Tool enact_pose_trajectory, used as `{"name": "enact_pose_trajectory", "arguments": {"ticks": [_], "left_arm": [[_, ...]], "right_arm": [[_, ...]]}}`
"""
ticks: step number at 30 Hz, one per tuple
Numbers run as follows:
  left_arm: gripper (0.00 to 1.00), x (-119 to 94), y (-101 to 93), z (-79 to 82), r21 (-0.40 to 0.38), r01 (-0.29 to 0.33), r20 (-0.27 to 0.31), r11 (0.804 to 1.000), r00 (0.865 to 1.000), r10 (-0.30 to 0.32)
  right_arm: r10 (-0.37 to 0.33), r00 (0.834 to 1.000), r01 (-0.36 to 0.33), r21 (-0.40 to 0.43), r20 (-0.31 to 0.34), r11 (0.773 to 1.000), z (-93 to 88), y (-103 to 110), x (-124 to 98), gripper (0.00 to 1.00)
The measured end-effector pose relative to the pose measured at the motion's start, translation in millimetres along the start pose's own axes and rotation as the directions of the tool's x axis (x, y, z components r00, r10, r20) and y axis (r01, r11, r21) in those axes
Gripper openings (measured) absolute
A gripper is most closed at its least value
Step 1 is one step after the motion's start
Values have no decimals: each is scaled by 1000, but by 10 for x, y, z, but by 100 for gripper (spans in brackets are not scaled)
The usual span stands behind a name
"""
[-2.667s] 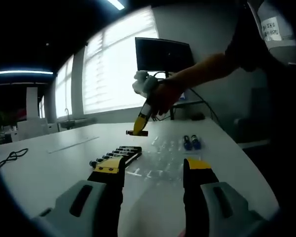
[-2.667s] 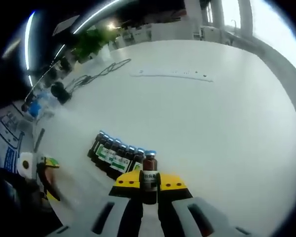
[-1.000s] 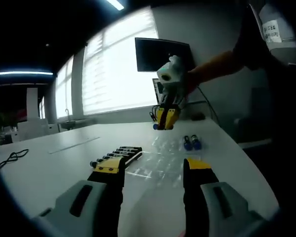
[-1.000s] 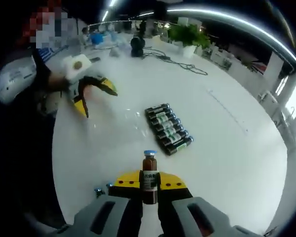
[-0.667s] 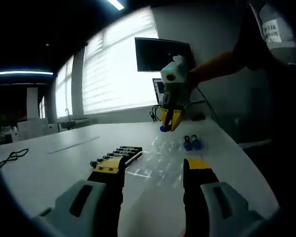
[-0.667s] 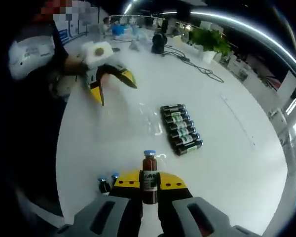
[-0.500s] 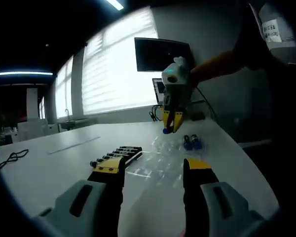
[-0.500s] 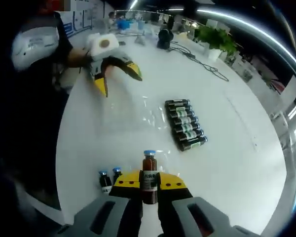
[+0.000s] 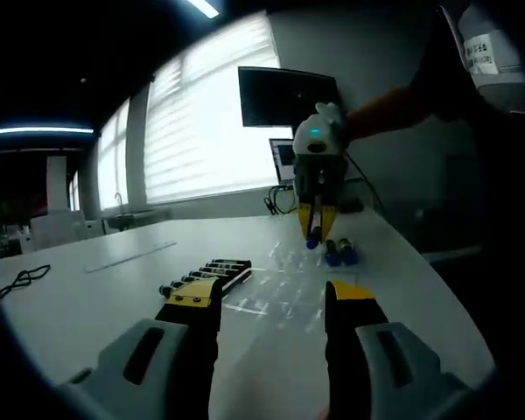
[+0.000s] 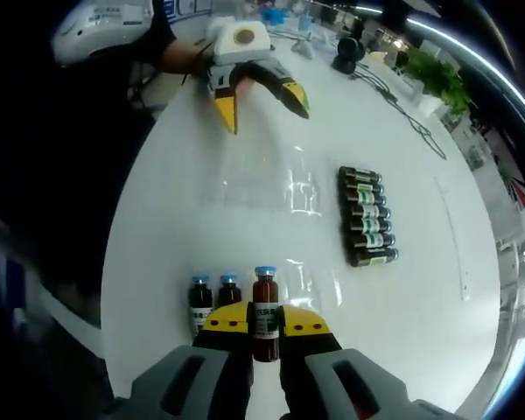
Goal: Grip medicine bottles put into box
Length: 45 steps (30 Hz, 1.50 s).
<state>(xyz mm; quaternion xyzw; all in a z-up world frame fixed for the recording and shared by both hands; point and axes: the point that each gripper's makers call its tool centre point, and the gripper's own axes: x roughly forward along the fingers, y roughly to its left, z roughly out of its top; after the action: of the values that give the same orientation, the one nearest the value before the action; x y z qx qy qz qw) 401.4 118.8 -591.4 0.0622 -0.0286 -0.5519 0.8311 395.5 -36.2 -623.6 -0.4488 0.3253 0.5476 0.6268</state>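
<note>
My right gripper [image 10: 264, 320] is shut on a small brown medicine bottle [image 10: 264, 302] with a blue cap, held upright just above the white table. Right beside it on the left stand two like bottles [image 10: 213, 296]. A clear plastic box [image 10: 261, 189] lies flat beyond them, hard to make out. Several green-labelled bottles [image 10: 366, 227] lie in a row to its right. In the left gripper view my left gripper [image 9: 271, 297] is open and holds nothing. Ahead of it the right gripper [image 9: 314, 229] points down with the held bottle [image 9: 312, 241] next to the two upright bottles [image 9: 340, 254].
The white table [image 10: 420, 332] curves round, with its edge [image 10: 114, 289] close to the upright bottles. A dark monitor [image 9: 284, 96] stands at the back by the windows. A person's arm and body [image 9: 455, 87] are to the right. Cables [image 10: 402, 118] lie farther off.
My right gripper has carried its bottle across from the lying row and lowered it beside the two upright bottles. The left gripper has stayed still and open.
</note>
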Motion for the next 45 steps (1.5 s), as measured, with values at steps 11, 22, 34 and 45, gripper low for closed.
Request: {"name": "enact_pose_trajectory", "arguments": {"ticks": [11,22,34,45], "left_arm": [[40,2,1,0,1,0,0,1000,1000,0],[40,7,7,2,-3,-2,1,1000,1000,2],[40,8,3,0,-2,-1,0,1000,1000,1],[40,8,-1,1,0,-1,0,1000,1000,1]], "right_arm": [[39,999,-41,-95,-29,995,-25,72,95,7],[59,997,-62,-59,-45,996,-63,98,138,8],[32,999,-32,0,-4,999,5,15,-7,6],[48,999,-47,39,-20,998,-72,74,23,3]]}}
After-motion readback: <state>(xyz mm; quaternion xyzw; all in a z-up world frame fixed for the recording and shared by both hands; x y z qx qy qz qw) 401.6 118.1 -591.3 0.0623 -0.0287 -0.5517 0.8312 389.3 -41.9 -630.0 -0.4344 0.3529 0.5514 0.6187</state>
